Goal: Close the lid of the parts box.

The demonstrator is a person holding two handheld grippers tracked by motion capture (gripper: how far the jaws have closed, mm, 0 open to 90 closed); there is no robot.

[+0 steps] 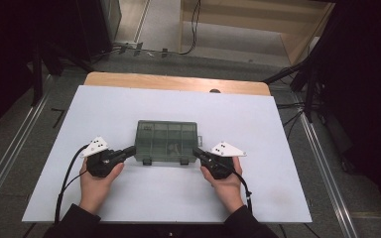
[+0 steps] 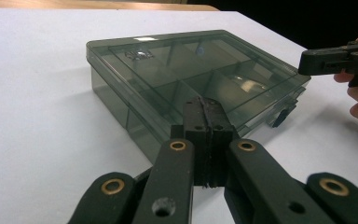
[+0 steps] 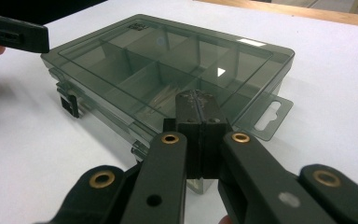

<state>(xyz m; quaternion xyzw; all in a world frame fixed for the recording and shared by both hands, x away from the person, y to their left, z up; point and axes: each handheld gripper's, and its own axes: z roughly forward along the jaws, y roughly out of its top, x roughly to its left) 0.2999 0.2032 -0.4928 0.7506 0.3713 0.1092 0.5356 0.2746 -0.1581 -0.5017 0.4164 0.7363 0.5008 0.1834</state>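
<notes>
Compartment box (image 1: 166,141), a smoky translucent plastic case with its lid shut, lies flat near the middle of the white desk (image 1: 129,106), long side toward the person. From the high view, the left gripper (image 1: 130,150) points at the box's near left corner and the right gripper (image 1: 197,152) at its near right corner, each tip just beside the case. Two dark latches sit on the box's near edge. A strip of bare wood runs along the desk's far edge.

From the left gripper view, the left gripper (image 2: 204,105) has its fingers (image 2: 193,121) clenched together with nothing between them, their tip just in front of the near corner of the compartment box (image 2: 177,70). Dividers show through the clear lid, and a small shiny item lies in a far compartment; what it is cannot be told. The right gripper (image 2: 307,63) comes in beyond the box's other end, its fingers pressed together too.

From the right gripper view, the right gripper (image 3: 196,100) likewise has its fingers (image 3: 210,123) pressed flat against each other, holding nothing, at the corner of the compartment box (image 3: 168,60). A clear hang tab with a slot sticks out from the box's end beside them. Some embossed lettering marks the lid's far corner, too small to read. Pale thin items lie in one near compartment. The left gripper (image 3: 44,39) shows at the box's far end.
</notes>
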